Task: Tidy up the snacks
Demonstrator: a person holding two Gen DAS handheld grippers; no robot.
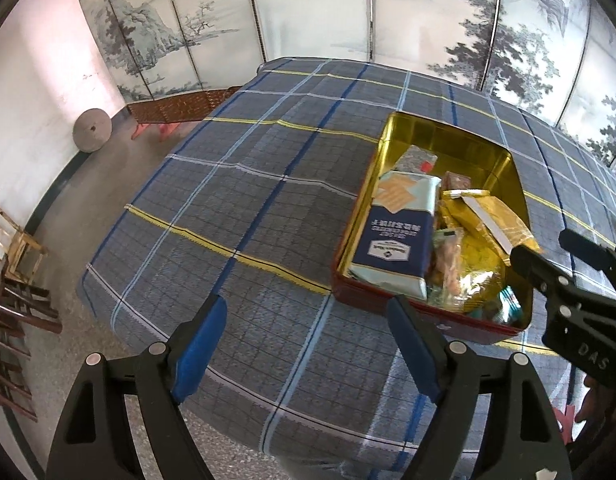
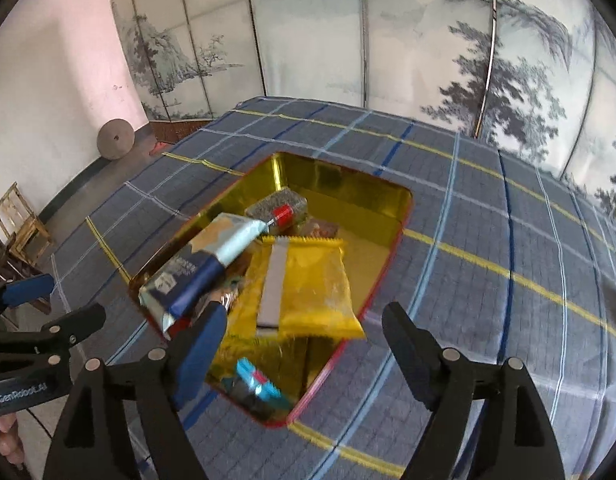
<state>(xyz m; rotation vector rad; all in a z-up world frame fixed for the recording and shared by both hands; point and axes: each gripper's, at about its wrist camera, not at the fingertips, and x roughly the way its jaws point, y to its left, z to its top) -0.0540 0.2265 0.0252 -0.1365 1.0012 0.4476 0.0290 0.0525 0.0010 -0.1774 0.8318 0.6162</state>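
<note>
Risk: yellow foil snack packet lay heaped atop gold-lined red tin, could slide out | left gripper, right gripper jaws spread, empty.

L gripper is held angled downward, jaws spread wide, nothing between the blue pads. R gripper is likewise tilted down w/ jaws wide apart, nothing gripped. A bit of a hand is seen under the L gripper's handle.
</note>
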